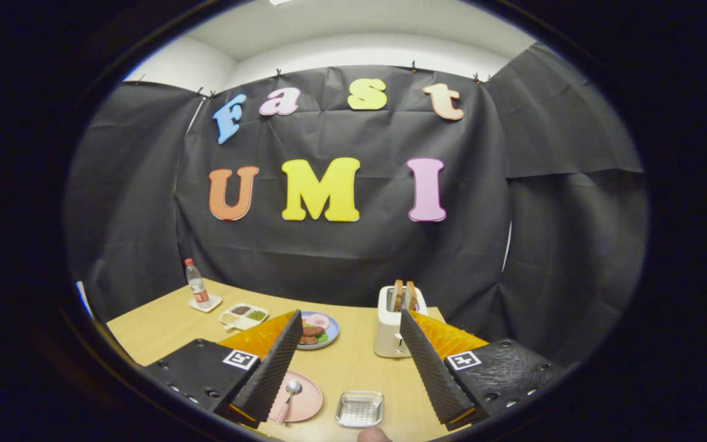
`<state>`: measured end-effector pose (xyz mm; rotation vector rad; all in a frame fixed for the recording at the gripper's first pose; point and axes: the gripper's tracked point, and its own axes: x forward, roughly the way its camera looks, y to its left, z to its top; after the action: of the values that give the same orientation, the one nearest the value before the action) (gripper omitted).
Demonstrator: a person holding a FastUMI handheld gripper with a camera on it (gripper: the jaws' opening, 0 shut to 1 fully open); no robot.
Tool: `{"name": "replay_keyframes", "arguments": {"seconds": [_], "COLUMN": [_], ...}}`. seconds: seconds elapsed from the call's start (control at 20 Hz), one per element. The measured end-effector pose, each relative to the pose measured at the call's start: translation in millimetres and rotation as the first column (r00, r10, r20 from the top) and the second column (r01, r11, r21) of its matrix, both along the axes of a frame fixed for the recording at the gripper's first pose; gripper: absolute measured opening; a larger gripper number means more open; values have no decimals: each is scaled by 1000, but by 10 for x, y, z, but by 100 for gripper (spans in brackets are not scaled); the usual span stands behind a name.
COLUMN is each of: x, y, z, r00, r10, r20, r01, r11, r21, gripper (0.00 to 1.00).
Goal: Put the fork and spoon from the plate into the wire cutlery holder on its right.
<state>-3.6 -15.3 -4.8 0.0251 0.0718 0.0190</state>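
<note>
Gripper (pixel 348 362) wide open and empty above table (pixel 353 368), spoon (pixel 289 393) on pink plate (pixel 305 402), wire holder (pixel 360 409) beside it

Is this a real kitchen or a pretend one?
Probably pretend: a staged booth. Black cloth wall behind a wooden table with a toaster and a pink plate. The open gripper hovers above.

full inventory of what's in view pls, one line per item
table: 1, light wood, under everything
pink plate: 1, between the fingers, nearer the left one
spoon: 1, pink handle, on pink plate
wire cutlery holder: 1, silver, right of pink plate
toaster: 1, white, two slices in it, beyond holder
food plate: 1, blue, left of toaster
condiment tray: 1, white, left of food plate
bottle: 1, clear, red cap, far left
gripper: 1, black fingers, open, nothing held
</note>
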Motion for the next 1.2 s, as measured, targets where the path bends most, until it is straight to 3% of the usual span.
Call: {"name": "replay_keyframes", "arguments": {"seconds": [0.15,0.45,0.65,0.8,1.2], "x": [-9,-56,-97,-121,-42], "y": [-42,510,951,1217,1369], "z": [-182,-789,-1277,-1709,-2325], "r00": [999,980,947,901,837], "r10": [-14,111,170,210,182], "r20": [-52,-167,-272,-379,-515], "r01": [14,-121,-184,-228,-240], "r11": [1000,991,983,974,970], "r21": [2,-49,-25,-1,-47], "gripper": [95,96,96,96,96]}}
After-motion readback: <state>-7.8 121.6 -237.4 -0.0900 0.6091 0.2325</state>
